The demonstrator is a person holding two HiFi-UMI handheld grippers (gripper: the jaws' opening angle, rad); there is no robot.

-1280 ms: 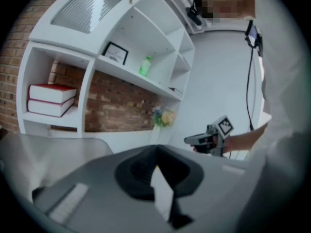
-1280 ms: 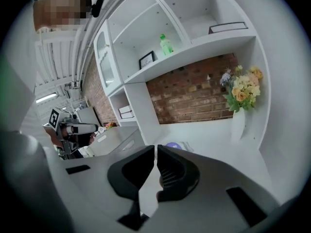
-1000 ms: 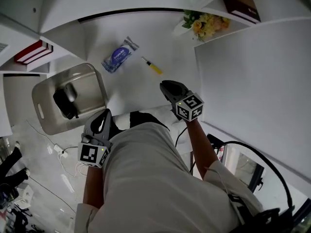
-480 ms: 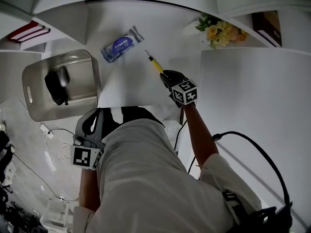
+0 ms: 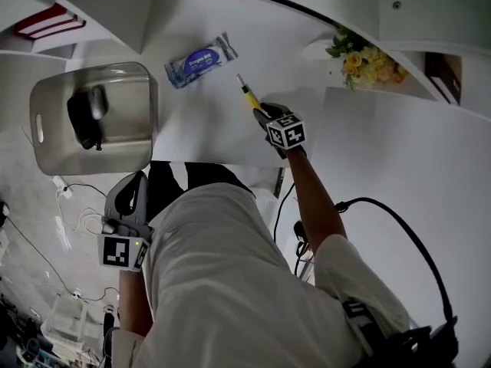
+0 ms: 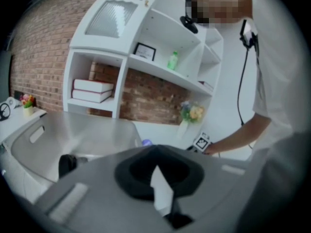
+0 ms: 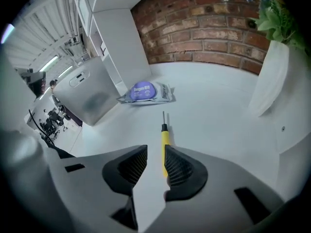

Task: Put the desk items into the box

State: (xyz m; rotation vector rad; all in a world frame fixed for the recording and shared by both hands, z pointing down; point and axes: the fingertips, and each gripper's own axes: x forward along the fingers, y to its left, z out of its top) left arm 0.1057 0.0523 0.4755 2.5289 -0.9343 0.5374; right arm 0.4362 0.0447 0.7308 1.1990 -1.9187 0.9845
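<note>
Between the just-opened fingers of my right gripper (image 7: 155, 157), a slim yellow-handled metal screwdriver (image 7: 165, 136) lies lengthwise, lined up for pinching; my left gripper (image 6: 156, 171) hangs idle, fingers pressed together.

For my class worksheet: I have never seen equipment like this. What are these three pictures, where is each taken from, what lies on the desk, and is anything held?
No robot here: a person holds a two-jaw gripper in each hand. One picture looks down from a camera on the person's head; the other two come from cameras riding on the grippers, looking along their jaws. On the white desk lie a yellow screwdriver and a blue packet; to the left is a grey box with a dark item inside. The left gripper is shut and empty. The right gripper has just been opening its jaws; the screwdriver's handle lies between them, not yet gripped.
</note>
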